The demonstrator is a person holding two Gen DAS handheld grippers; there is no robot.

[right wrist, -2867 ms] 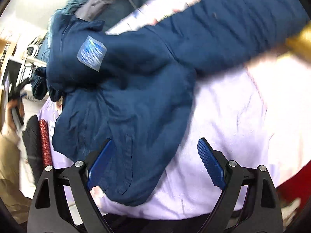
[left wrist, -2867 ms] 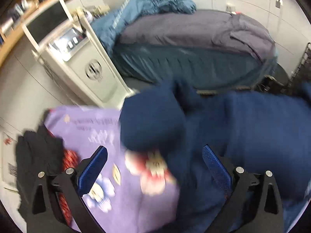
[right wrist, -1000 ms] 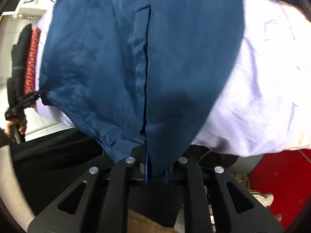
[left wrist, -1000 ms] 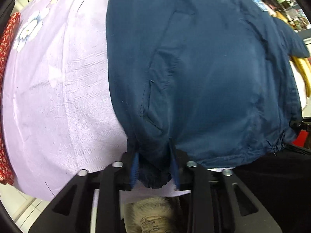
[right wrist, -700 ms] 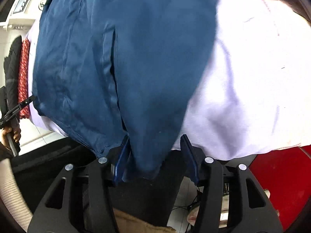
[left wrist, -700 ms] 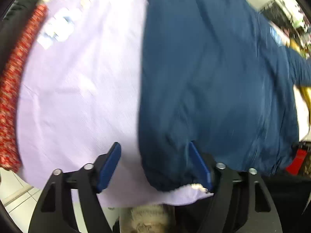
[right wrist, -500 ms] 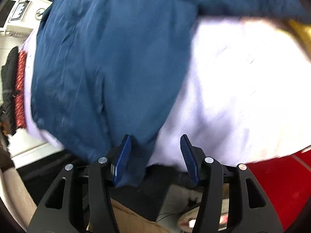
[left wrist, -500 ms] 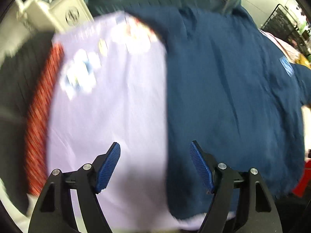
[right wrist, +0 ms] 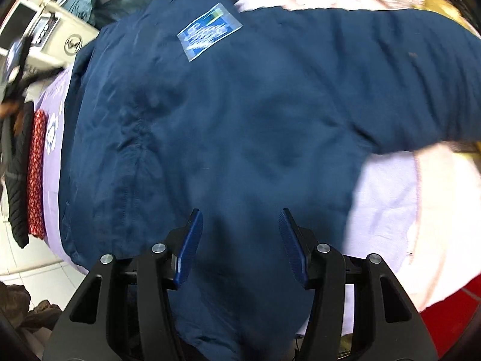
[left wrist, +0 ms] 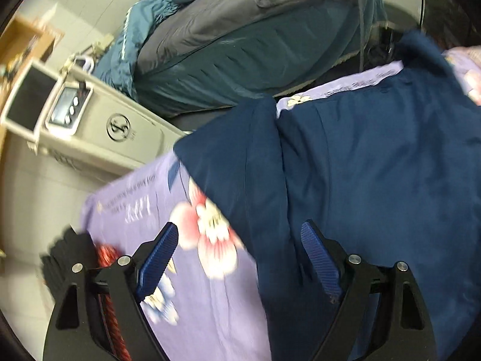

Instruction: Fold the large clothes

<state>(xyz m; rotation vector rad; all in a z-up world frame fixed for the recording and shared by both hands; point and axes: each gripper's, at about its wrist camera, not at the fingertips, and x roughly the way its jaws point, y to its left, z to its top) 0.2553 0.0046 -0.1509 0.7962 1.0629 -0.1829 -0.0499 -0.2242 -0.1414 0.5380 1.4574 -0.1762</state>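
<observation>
A dark blue jacket point(right wrist: 240, 120) lies spread flat on a lilac flowered sheet point(right wrist: 387, 198). A pale blue patch point(right wrist: 209, 31) shows on its chest and one sleeve point(right wrist: 405, 69) reaches out to the right. My right gripper point(right wrist: 240, 243) is open and empty above the jacket's lower part. In the left wrist view the jacket point(left wrist: 360, 165) covers the right half of the sheet point(left wrist: 150, 204), with a sleeve point(left wrist: 237, 162) lying along its left side. My left gripper point(left wrist: 240, 258) is open and empty over the jacket's left edge.
A red patterned cloth point(right wrist: 35, 174) and a black garment point(right wrist: 15, 186) lie at the sheet's left edge. A beige machine with a small screen point(left wrist: 90, 114) stands behind. A teal and grey bedding pile point(left wrist: 240, 54) lies beyond. The other hand-held gripper point(right wrist: 18, 60) shows at far left.
Both grippers were shut on the jacket's hem a second ago. They have opened, let it go and risen; the left one now looks toward the jacket's far end.
</observation>
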